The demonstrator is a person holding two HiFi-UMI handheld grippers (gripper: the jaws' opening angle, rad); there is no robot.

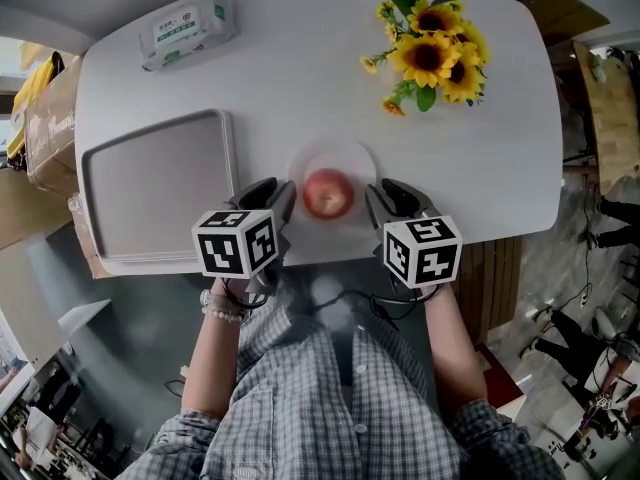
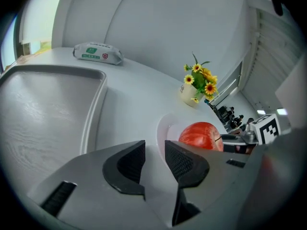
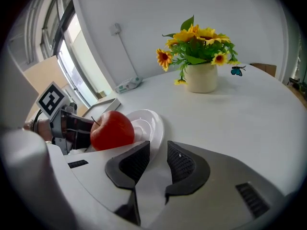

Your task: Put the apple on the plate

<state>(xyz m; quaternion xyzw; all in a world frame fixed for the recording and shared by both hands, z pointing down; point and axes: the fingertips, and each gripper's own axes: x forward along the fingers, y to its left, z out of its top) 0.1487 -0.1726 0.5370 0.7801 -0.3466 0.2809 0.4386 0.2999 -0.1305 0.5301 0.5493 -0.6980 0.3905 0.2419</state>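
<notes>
A red apple (image 1: 327, 193) sits upright on a small white plate (image 1: 342, 155) near the front edge of the white table. My left gripper (image 1: 273, 200) stands just left of the plate and my right gripper (image 1: 392, 200) just right of it, both angled down. In the left gripper view the left gripper (image 2: 154, 147) is open with bare table between its pads, and the apple (image 2: 201, 135) lies to its right. In the right gripper view the right gripper (image 3: 158, 150) is open and empty, with the apple (image 3: 112, 130) and plate (image 3: 147, 121) to its left.
A grey tray (image 1: 150, 188) lies left of the plate. A pack of wipes (image 1: 188, 30) is at the far left corner and a vase of sunflowers (image 1: 430, 53) at the far right. The table's front edge runs under both grippers.
</notes>
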